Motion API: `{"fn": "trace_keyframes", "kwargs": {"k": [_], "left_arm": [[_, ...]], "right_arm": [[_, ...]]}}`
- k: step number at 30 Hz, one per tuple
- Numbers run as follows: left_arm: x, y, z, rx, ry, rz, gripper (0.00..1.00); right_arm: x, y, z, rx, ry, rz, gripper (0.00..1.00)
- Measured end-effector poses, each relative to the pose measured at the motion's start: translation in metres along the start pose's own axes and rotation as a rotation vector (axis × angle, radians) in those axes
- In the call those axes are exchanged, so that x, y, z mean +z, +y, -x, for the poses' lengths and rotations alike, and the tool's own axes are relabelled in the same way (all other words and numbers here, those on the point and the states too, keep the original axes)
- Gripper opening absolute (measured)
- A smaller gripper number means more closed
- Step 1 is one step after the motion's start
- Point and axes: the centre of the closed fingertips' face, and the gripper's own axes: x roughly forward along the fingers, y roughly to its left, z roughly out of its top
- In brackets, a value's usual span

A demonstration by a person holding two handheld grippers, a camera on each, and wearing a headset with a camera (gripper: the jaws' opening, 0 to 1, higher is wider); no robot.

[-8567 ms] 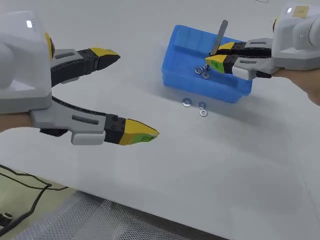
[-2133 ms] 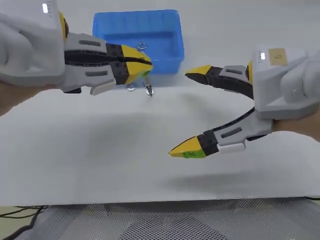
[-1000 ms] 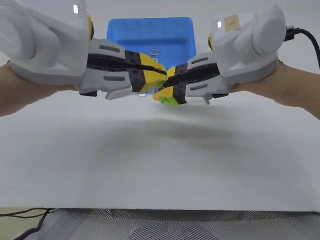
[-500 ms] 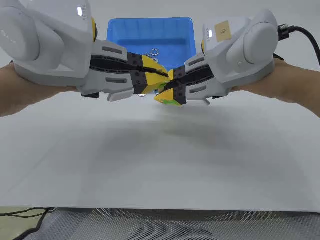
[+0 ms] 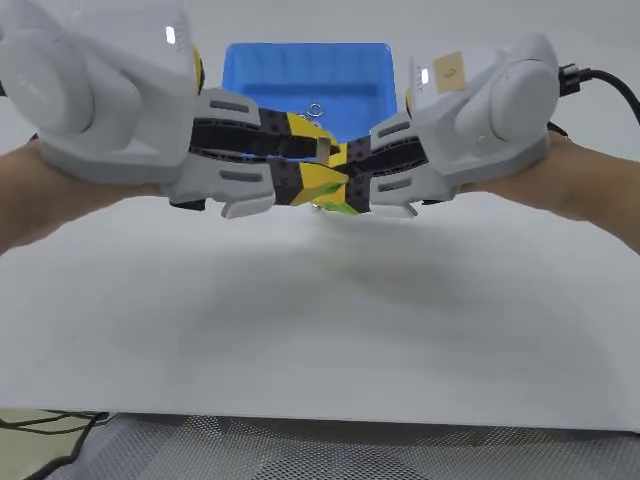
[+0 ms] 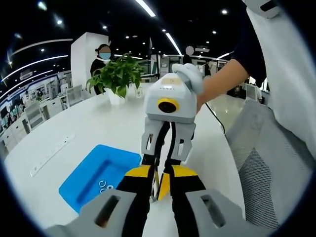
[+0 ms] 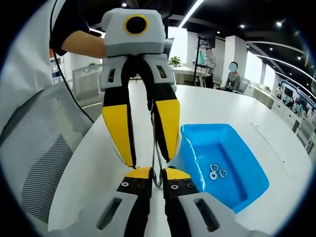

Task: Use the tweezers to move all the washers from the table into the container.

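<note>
meeting over white table [image 5: 320,330] (office [image 7: 237,54]), right gripper [image 7: 158,174] pinching tweezers [image 7: 156,143], left gripper [image 7: 149,160] fingers [image 7: 118,131] apart

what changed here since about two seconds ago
The right gripper, wide open 2.1 s ago, has come in tip to tip with the left gripper and shut on the tweezers. The left gripper, which held them then, now has its jaws apart around them. The blue container stays on the table with washers inside.
</note>
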Motion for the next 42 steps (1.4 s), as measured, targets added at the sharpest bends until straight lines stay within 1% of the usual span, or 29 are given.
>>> {"fn": "trace_keyframes", "kwargs": {"k": [4, 6, 7, 8, 9, 10, 11, 13, 14, 17, 18, 20, 21, 22, 23, 26, 31, 34, 36, 40, 42], "left_arm": [[-0.001, 0.007, 0.005, 0.038, -0.008, 0.013, 0.22], [-0.001, 0.010, 0.004, 0.057, -0.006, 0.023, 0.25], [-0.005, 0.003, 0.010, 0.065, -0.001, 0.082, 0.25], [-0.006, 0.001, 0.016, 0.072, -0.001, 0.082, 0.26], [-0.007, 0.005, 0.022, 0.094, -0.003, 0.067, 0.26], [-0.009, 0.007, 0.028, 0.102, -0.006, 0.076, 0.27], [-0.007, -0.001, 0.031, 0.095, -0.019, 0.108, 0.28], [-0.007, 0.001, 0.038, 0.123, -0.018, 0.113, 0.29], [-0.006, 0.001, 0.040, 0.126, -0.023, 0.118, 0.30], [-0.005, 0.004, 0.050, 0.164, -0.039, 0.122, 0.35], [-0.004, 0.005, 0.053, 0.167, -0.045, 0.130, 0.36], [-0.004, 0.005, 0.057, 0.178, -0.054, 0.132, 0.37], [-0.001, 0.003, 0.059, 0.195, -0.048, 0.116, 0.39], [0.001, 0.001, 0.058, 0.200, -0.053, 0.126, 0.41], [0.002, 0.002, 0.061, 0.209, -0.065, 0.135, 0.44], [-0.002, 0.004, 0.070, 0.227, -0.073, 0.140, 0.50], [-0.009, 0.003, 0.079, 0.246, -0.077, 0.151, 0.55], [-0.009, 0.005, 0.083, 0.258, -0.094, 0.166, 0.57], [-0.007, 0.003, 0.082, 0.267, -0.101, 0.172, 0.60], [-0.009, 0.006, 0.084, 0.282, -0.112, 0.190, 0.70], [-0.009, 0.006, 0.085, 0.283, -0.116, 0.197, 0.75]], "right_arm": [[0.002, 0.002, 0.005, -0.004, 0.005, -0.004, 0.09], [0.004, 0.003, 0.008, -0.009, 0.005, -0.007, 0.09], [0.005, 0.003, 0.009, -0.011, 0.003, -0.010, 0.09], [0.006, 0.003, 0.011, -0.016, 0.001, -0.012, 0.09], [0.007, 0.004, 0.013, -0.018, 0.001, -0.011, 0.09], [0.008, 0.004, 0.014, -0.020, 0.001, -0.010, 0.09], [0.010, 0.004, 0.016, -0.022, -0.001, -0.013, 0.09], [0.015, 0.005, 0.020, -0.027, -0.011, -0.025, 0.09], [0.017, 0.005, 0.021, -0.029, -0.012, -0.025, 0.09], [0.024, 0.005, 0.026, -0.038, -0.025, -0.030, 0.09], [0.028, 0.005, 0.029, -0.043, -0.030, -0.029, 0.09], [0.033, 0.006, 0.033, -0.048, -0.035, -0.025, 0.09], [0.036, 0.006, 0.035, -0.051, -0.038, -0.023, 0.09], [0.039, 0.006, 0.038, -0.054, -0.044, -0.022, 0.09], [0.041, 0.006, 0.040, -0.056, -0.047, -0.024, 0.09], [0.048, 0.005, 0.045, -0.065, -0.056, -0.018, 0.09], [0.054, -0.006, 0.051, -0.086, -0.059, -0.018, 0.09], [0.057, -0.012, 0.055, -0.098, -0.060, -0.016, 0.09], [0.060, -0.016, 0.058, -0.106, -0.060, -0.013, 0.09], [0.062, -0.028, 0.064, -0.125, -0.063, -0.004, 0.09], [0.062, -0.036, 0.065, -0.138, -0.068, -0.017, 0.09]]}}
